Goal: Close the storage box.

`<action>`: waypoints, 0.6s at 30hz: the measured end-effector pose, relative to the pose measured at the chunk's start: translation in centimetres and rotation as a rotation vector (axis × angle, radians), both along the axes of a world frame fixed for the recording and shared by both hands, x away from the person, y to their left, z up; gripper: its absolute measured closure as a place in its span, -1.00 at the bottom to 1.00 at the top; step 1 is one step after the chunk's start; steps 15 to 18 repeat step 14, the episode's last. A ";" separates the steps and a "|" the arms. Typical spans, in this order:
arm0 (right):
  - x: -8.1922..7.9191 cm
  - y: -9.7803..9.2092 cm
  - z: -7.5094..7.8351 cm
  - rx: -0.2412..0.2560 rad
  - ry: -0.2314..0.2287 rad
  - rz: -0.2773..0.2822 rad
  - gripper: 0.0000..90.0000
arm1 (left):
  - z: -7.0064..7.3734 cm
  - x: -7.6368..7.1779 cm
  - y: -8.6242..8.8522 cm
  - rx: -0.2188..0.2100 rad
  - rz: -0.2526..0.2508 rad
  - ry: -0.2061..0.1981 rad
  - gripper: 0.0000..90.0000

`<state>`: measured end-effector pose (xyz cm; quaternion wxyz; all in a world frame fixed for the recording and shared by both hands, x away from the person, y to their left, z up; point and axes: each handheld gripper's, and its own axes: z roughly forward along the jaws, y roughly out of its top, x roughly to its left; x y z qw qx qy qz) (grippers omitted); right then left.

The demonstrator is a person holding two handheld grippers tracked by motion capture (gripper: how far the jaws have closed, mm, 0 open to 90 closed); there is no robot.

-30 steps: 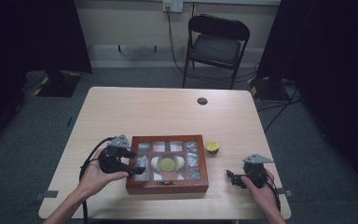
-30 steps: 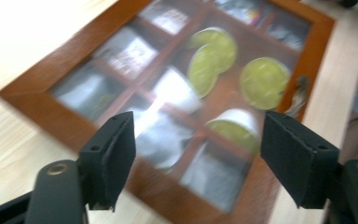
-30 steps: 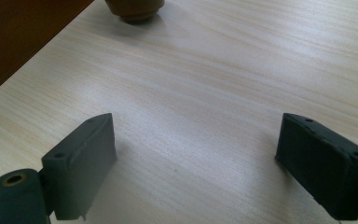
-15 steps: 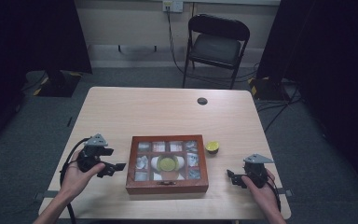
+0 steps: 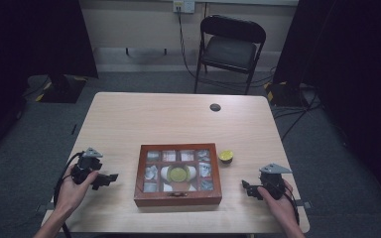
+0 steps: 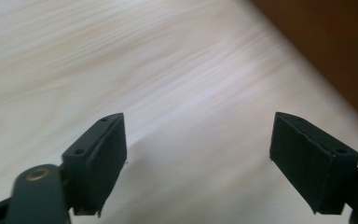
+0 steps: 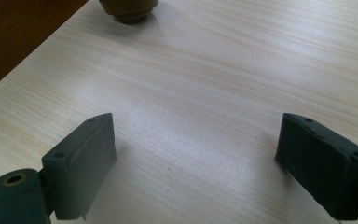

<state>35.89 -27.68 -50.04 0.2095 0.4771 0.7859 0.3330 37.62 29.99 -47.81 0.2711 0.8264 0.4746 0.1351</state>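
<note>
Brown wooden box (image 5: 177, 174) with small square windows, low in the middle on the pale desk (image 5: 129, 119). Left gripper (image 5: 110, 177) and right gripper (image 5: 245, 188) beside it, jaws wide, holding nothing.

The table (image 5: 178, 119) is pale wood-grain laminate, smooth with a soft sheen. The box (image 5: 177, 197) is dark reddish-brown polished wood with glass panes in its lid. Both grippers' jaws look like matt black plastic.

high view: dim, dark room edges, table (image 5: 178, 119) lit from above, soft focus | left gripper view: bright, wood grain motion-blurred, soft shadows under jaws | right gripper view: bright, grain sharper, pale glare mid-table, near jaws slightly soft
</note>
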 end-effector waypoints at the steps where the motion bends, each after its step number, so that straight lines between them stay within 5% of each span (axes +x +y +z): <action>1: 0.0 0.0 0.0 0.000 0.000 0.001 -0.76 | -0.5 0.2 0.2 0.002 0.009 0.014 -0.59; 2: 0.0 0.0 0.0 0.000 0.000 0.000 -0.76 | -1.1 0.2 0.2 0.017 0.019 0.000 -0.59; 10: 0.0 0.0 0.0 -0.001 0.000 -0.001 -0.76 | -2.9 -0.1 1.2 -0.072 0.037 -0.148 -1.00; 18: 0.0 -0.1 0.0 -0.002 -0.001 -0.010 -0.77 | -3.0 -0.2 1.2 -0.077 0.039 -0.157 -1.00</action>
